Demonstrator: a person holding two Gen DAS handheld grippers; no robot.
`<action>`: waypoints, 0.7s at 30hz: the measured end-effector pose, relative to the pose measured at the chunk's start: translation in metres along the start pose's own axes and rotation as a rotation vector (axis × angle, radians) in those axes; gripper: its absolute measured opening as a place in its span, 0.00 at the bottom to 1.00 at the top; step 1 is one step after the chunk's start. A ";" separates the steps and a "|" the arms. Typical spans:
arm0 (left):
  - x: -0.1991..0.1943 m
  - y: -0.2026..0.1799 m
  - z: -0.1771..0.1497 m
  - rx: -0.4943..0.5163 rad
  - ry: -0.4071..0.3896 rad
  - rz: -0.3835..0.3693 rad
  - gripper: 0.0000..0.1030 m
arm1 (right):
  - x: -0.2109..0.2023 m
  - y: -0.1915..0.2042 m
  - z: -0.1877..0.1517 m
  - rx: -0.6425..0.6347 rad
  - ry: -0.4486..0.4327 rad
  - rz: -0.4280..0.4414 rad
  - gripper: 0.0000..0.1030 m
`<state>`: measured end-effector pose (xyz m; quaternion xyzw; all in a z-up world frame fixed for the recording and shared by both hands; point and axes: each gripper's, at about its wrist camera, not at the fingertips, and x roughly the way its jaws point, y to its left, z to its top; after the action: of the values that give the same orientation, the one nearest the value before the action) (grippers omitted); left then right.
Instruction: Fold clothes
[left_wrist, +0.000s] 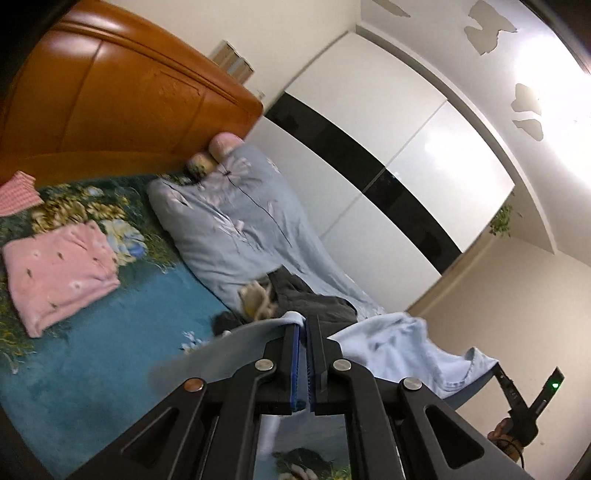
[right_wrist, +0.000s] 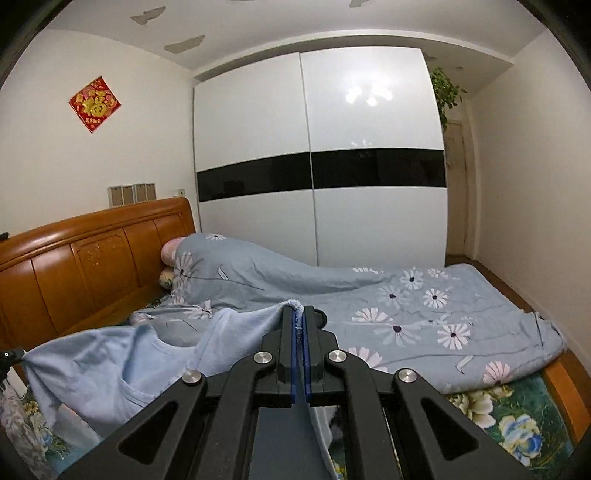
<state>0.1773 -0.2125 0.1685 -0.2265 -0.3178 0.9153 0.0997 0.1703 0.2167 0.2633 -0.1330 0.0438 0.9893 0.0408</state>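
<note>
Tongs first: your left tongs are clamped on an edge of the light blue garment, with cloth visibly pinched between the blue pads. Your right tongs are likewise closed on the same garment, a fuzzy hem showing at their tips. The cloth hangs stretched between the two grips, lifted clear of the bed and sagging in the middle, over the near edge of the mattress. In the right wrist view the left tongs appear at the far left margin, holding the other end of the cloth; in the left wrist view the right tongs appear at the lower right with a hand beneath them.

On the bed you have a folded pink garment lying flat on the floral sheet towards the headboard end, and a red-and-white checked piece just beside the headboard. A dark grey garment lies crumpled near the middle, touching the blue daisy-print duvet, which covers the side of the bed nearest the white wardrobe. Pillows rest against the headboard, partly under the duvet.
</note>
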 end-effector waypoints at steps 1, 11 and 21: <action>-0.008 -0.002 0.000 0.006 -0.014 0.004 0.04 | -0.003 0.000 0.001 -0.002 -0.007 0.012 0.03; -0.092 -0.037 -0.027 0.075 -0.083 0.037 0.03 | -0.059 -0.015 0.003 -0.080 -0.062 0.025 0.03; -0.091 -0.047 -0.022 0.149 -0.057 0.107 0.02 | -0.080 -0.027 0.027 -0.123 -0.042 0.007 0.03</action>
<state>0.2694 -0.1938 0.2142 -0.2088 -0.2389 0.9465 0.0582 0.2431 0.2409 0.3083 -0.1142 -0.0176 0.9928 0.0300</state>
